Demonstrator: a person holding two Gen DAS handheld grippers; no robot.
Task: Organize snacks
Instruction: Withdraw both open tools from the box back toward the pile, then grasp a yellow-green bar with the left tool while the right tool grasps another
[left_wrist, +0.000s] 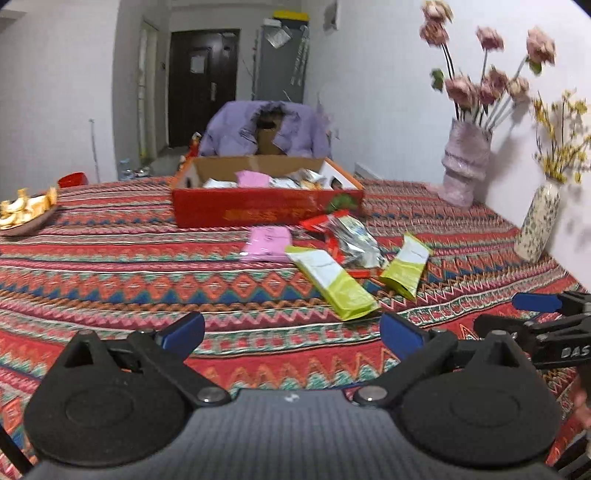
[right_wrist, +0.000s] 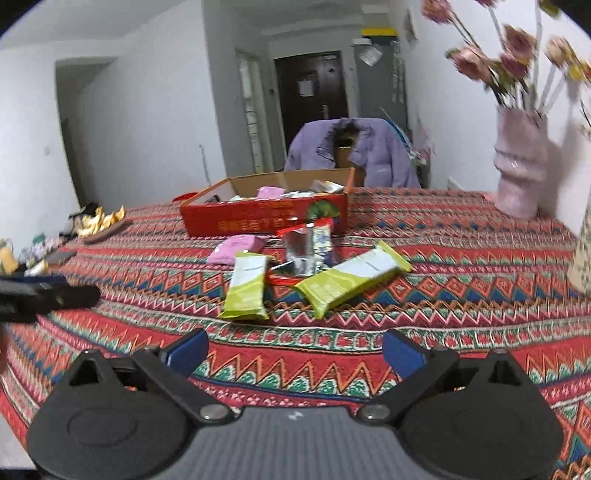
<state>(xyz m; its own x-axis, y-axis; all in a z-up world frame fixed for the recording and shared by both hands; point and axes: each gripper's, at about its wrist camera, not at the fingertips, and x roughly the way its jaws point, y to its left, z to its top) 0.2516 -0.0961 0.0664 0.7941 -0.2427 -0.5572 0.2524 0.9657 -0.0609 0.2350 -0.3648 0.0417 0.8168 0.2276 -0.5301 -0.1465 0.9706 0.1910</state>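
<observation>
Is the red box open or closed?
Open. The red box has no lid on, and snack packets show inside.

Ahead of the tongs, white walls (left_wrist: 388, 92) frame a dark door (left_wrist: 203, 85) and a grey cabinet (left_wrist: 280, 62). A purple-draped chair (left_wrist: 266, 129) stands behind the bench (left_wrist: 110, 277), covered in zigzag cloth.
</observation>
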